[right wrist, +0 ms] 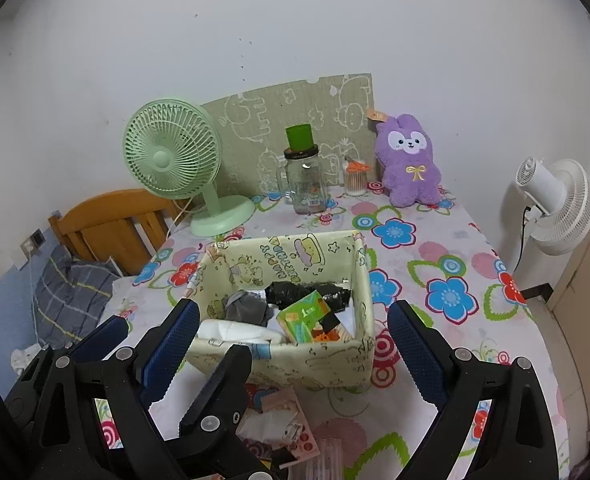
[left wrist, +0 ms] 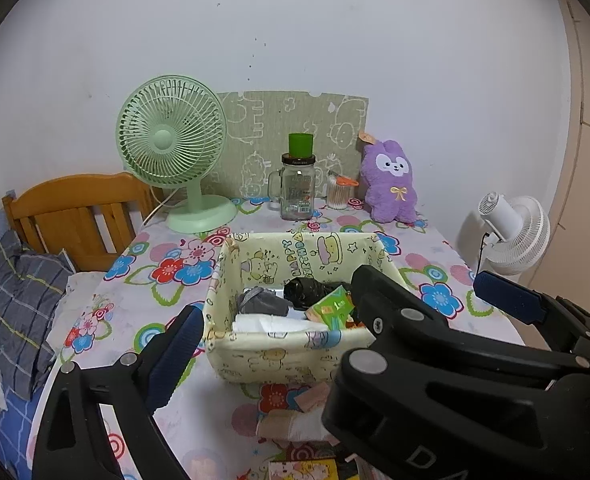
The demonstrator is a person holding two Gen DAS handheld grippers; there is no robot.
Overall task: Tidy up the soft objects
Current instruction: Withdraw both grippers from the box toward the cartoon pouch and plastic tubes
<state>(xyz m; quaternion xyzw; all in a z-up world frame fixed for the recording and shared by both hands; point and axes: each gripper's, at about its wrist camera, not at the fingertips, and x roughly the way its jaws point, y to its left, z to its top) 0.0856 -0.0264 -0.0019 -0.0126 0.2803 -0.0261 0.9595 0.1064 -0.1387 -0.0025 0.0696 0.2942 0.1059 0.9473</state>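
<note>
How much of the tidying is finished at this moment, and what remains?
Done: the fabric basket already holds a grey sock, a black bag and a green packet. In hand: nothing; the left tool and the right tool are open and empty. Left: pink and white soft pieces lie on the table before the basket.

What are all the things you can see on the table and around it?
fabric box: 1, cream cartoon print, table middle
grey cloth: 1, in box
black bag: 1, in box
green packet: 1, in box
desk fan: 1, green, back left
glass jar: 1, clear, green lid, back
plush toy: 1, purple, back right
standing fan: 1, white, beside table
left gripper: open
right gripper: open
</note>
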